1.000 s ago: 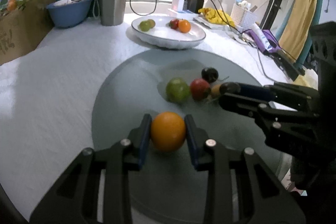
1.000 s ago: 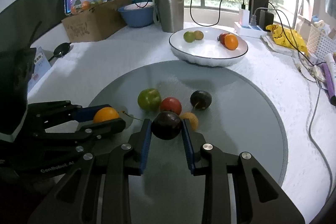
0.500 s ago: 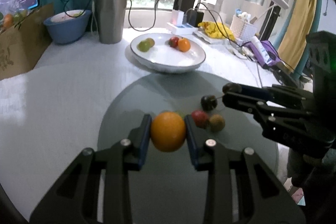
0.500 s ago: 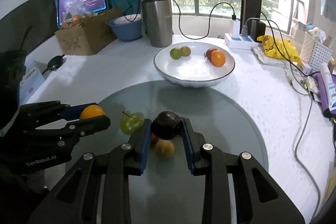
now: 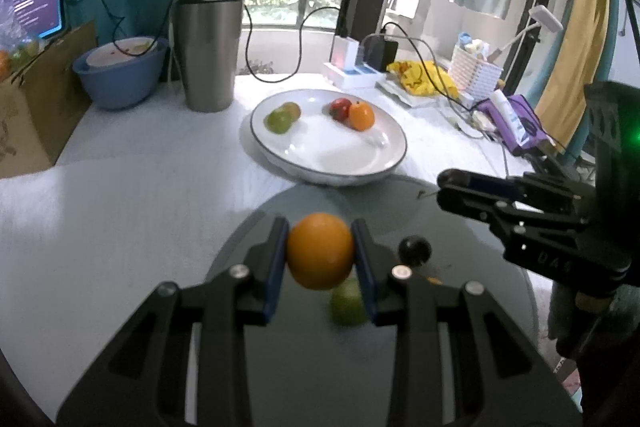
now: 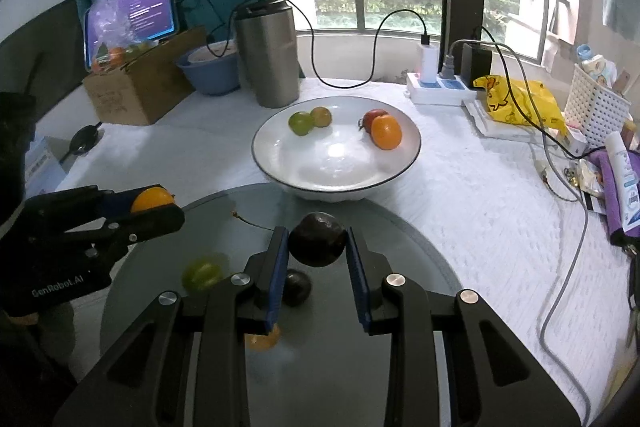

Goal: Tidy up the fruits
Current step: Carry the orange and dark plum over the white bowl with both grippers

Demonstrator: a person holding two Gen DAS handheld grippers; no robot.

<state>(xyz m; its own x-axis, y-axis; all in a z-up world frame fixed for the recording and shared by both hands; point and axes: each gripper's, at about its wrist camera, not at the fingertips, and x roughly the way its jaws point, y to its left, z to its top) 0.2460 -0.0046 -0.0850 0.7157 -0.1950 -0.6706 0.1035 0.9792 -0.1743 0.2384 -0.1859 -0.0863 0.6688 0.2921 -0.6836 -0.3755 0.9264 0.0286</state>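
Both hands have lifted and carried forward since the earlier frames: the loose fruit on the grey round mat [image 6: 400, 259] now sits under and behind my jaws, and the white bowl [image 6: 416, 147] is much closer. Left gripper [image 5: 320, 251] jaws pinch the orange [image 5: 320, 251]. Right gripper [image 6: 318, 245] jaws pinch the dark plum [image 6: 318, 245]. Both fruits are off the mat, in the air. The bowl lies straight ahead, just past the mat's far edge; the right gripper is nearer to it, the left one approaches from the left. Four fruits sit toward the bowl's far side, so its near half is free for a drop. The steel tumbler [image 6: 268, 55] stands far-left of the bowl and cables trail on the counter [image 6: 480, 207] to the right.
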